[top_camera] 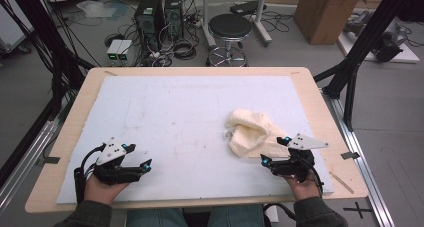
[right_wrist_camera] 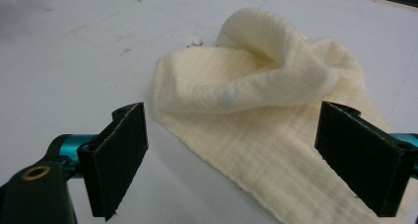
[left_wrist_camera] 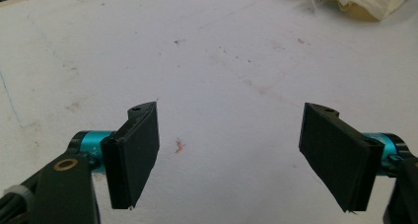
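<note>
Jaws first: the right gripper (top_camera: 274, 149) sits at the lower right of the high view with its jaws spread wide and nothing pinched between them. In the right gripper view its two black pads (right_wrist_camera: 121, 155) stand apart at either side of the frame, with the cloth (right_wrist_camera: 276, 110) lying between and beyond them on the mat, untouched as far as I can tell. The left gripper (top_camera: 139, 156) rests at the lower left of the high view, likewise fully spread and empty — its own view looks along the pads (left_wrist_camera: 135, 152) onto bare, lightly stained white mat (left_wrist_camera: 207, 61), with a corner of the cloth at the top right edge.

The cloth itself is a cream, loosely woven piece, crumpled into a soft heap right of centre in the high view (top_camera: 250, 132), just ahead of the right gripper and well apart from the left one. One fold rises as a rounded hump; a flatter flap spreads toward the lower right of the right gripper view.

By its look it should be very light and entirely limp — it will sag, drag and unfold as soon as it is lifted, and it will not break. The gauzy weave should give the pads decent friction. The flat flap's free edge, nearest the right jaws, seems the easiest place to pinch; the raised fold is a fair second choice. A shallow pinch may slip off a single layer.
</note>
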A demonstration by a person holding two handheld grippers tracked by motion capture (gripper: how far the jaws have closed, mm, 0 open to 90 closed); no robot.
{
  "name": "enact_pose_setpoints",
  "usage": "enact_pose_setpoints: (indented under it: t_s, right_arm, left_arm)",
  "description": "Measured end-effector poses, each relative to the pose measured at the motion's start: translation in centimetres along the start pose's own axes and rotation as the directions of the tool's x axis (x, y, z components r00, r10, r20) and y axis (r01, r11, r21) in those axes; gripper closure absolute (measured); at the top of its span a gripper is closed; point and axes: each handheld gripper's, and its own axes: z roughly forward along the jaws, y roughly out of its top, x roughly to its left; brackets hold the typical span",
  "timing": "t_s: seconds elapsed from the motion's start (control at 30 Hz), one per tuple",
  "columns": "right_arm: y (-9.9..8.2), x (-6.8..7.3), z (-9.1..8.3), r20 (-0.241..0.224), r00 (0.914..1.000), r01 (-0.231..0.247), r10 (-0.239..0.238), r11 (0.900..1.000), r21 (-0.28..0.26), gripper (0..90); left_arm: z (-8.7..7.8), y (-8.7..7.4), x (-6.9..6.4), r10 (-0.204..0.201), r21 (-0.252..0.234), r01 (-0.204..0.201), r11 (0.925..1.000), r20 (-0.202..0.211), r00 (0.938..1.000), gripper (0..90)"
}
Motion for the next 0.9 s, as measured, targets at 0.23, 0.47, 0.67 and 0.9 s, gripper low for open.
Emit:
enact_pose_setpoints:
  t_s: [0.23, 0.47, 0.67, 0.9]
  right_arm:
    - [0.0, -0.24, 0.16, 0.001, 1.0, -0.004, 0.004, 1.0, 0.0, 12.2]
    - [-0.03, -0.11, 0.07, -0.002, 1.0, -0.008, 0.008, 1.0, 0.004, 12.2]
    - [-0.05, -0.1, -0.03, 0.004, 0.9999, -0.011, 0.011, 0.9999, 0.001, 12.1]
    - [0.05, 0.03, 0.22, -0.004, 1.0, -0.002, 0.002, 1.0, 0.005, 12.2]
  left_arm:
    - [0.02, -0.07, 0.18, -0.004, -0.001, 0.004, 1.0, -0.005, 1.0, 23.8]
    - [-0.09, -0.09, 0.14, -0.008, -0.007, 0.008, 0.9999, -0.018, 0.9998, 23.8]
    - [-0.08, -0.18, 0.09, -0.011, -0.008, 0.011, 0.9999, -0.016, 0.9998, 23.7]
    - [-0.32, -0.23, 0.1, -0.008, -0.011, 0.008, 0.9999, -0.023, 0.9997, 23.7]
